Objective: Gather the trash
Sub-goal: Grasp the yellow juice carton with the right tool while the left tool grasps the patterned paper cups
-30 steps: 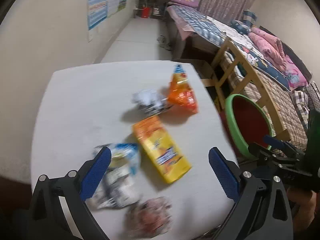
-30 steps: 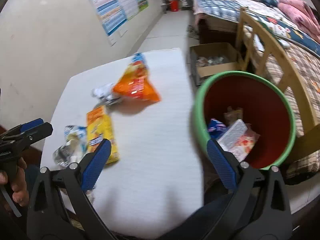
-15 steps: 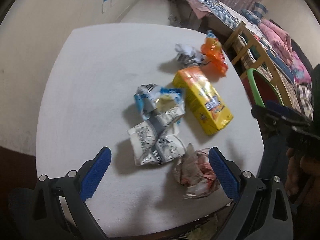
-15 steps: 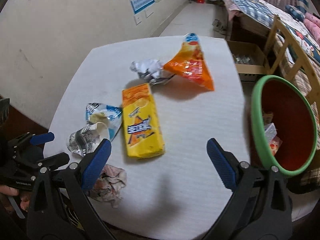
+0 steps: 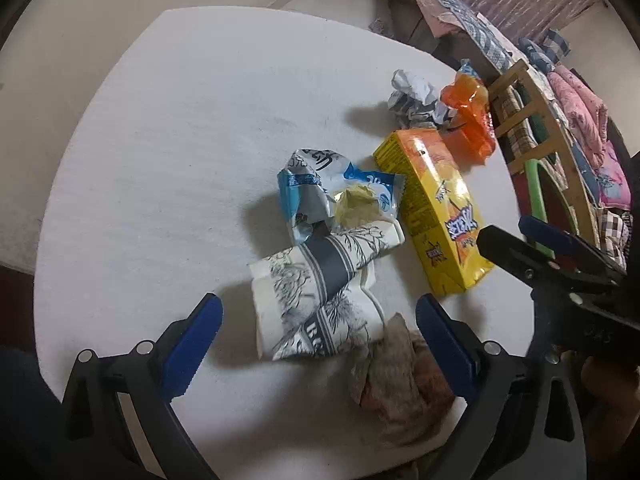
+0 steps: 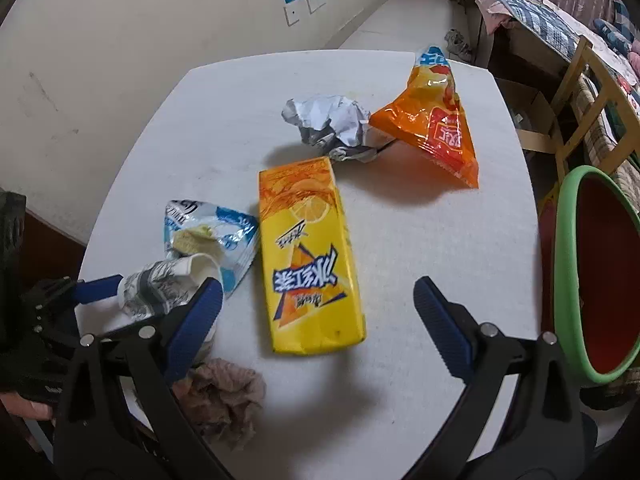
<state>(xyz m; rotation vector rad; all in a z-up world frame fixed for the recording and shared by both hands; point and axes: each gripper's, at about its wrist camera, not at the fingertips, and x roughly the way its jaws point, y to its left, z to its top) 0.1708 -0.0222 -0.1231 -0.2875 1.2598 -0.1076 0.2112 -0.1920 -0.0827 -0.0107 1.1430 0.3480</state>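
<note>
Trash lies on a white table (image 5: 168,160). A crushed paper cup (image 5: 320,284) sits just ahead of my open left gripper (image 5: 318,328), between its blue fingers. A crumpled brownish tissue (image 5: 400,376) lies by the right finger. A blue snack wrapper (image 5: 336,196), a yellow drink carton (image 5: 436,208), a crumpled silver wrapper (image 5: 414,98) and an orange chip bag (image 5: 468,120) lie beyond. My right gripper (image 6: 318,316) is open over the carton (image 6: 308,256). The red bin with a green rim (image 6: 596,276) stands at the table's right.
A wooden chair (image 5: 548,120) and a bed (image 5: 480,20) stand to the right of the table. A cardboard box (image 6: 528,120) sits on the floor behind the table. A wall (image 6: 120,40) runs along the left.
Both grippers have come forward and lower over the table. The paper cup now lies between my left fingers, and the yellow carton lies nearer between my right fingers. The bin has slid to the right edge.
</note>
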